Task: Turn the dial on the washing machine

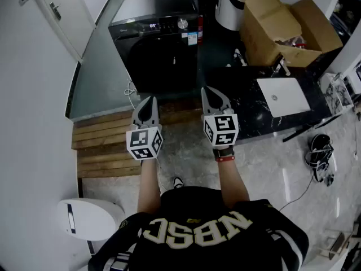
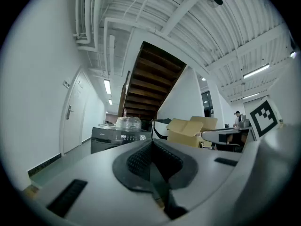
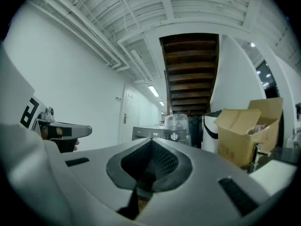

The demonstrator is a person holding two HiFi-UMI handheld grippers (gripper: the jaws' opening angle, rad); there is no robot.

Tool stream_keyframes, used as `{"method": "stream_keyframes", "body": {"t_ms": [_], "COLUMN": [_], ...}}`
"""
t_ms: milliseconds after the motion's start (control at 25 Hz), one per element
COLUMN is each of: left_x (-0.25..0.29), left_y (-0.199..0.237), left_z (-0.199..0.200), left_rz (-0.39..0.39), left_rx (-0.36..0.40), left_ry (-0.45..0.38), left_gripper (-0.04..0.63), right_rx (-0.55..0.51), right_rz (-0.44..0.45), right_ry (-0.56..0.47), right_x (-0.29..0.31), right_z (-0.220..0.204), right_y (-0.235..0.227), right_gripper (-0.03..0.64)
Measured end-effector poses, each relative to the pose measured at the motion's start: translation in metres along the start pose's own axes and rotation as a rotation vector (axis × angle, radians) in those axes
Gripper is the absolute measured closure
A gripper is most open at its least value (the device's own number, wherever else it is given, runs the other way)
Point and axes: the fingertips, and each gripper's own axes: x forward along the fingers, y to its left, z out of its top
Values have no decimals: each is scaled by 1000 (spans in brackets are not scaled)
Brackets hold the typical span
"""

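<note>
1. Washing machine (image 1: 155, 52): black front-loader on the grey floor strip at the far end of the room, beside the white wall with the door (image 1: 56, 10).
2. Dial (image 1: 182, 23): round silver knob at the right end of the ctrl panel, along the washer's top front edge. Lit display sits just left of it. Nothing touches the dial.
3. Left gripper (image 1: 150, 100): jaws pressed together, nothing between them. It's held over the right end of the wooden planks (image 1: 104, 143), pointing at the washer but well apart from it.
4. Right gripper (image 1: 208, 92): jaws also fully closed and empty. It's level w/ the left one and beside it, near the left edge of the dark counter (image 1: 248, 103). Also well short of the washer.
5. In the right gripper view the dial shows above the closed jaw tips, far off, w/ a clear plastic container (image 3: 178, 121) on the washer's top behind it.
6. In the left gripper view the washer is left of centre and the dial sits at the panel's right end.
7. Open cardboard box (image 1: 287, 30) stands right of the washer, a white bin (image 1: 230, 7) between them at the back.
8. A white board (image 1: 282, 96) lies on the counter's right part. Black cables (image 1: 320, 151) lie on the marble floor near the right edge.
</note>
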Motion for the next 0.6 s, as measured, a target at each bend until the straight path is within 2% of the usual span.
{"method": "stream_keyframes", "body": {"t_ms": [200,480,600], "left_x": [-9,-7,-6], "left_y": [26,66,80], "left_z": [-8,2,-5], "left_rz": [-15,-36,-38], "left_rx": [-10,-23,-45], "left_ry": [40,15,20], "left_gripper": [581,581,581], "right_rx": [5,16,25], "right_rz": [16,7,-5], "right_ry": [23,-11,-15], "right_x": [18,48,52], "right_z": [-4,6,3], "right_y": [35,68,74], "right_gripper": [609,609,609]}}
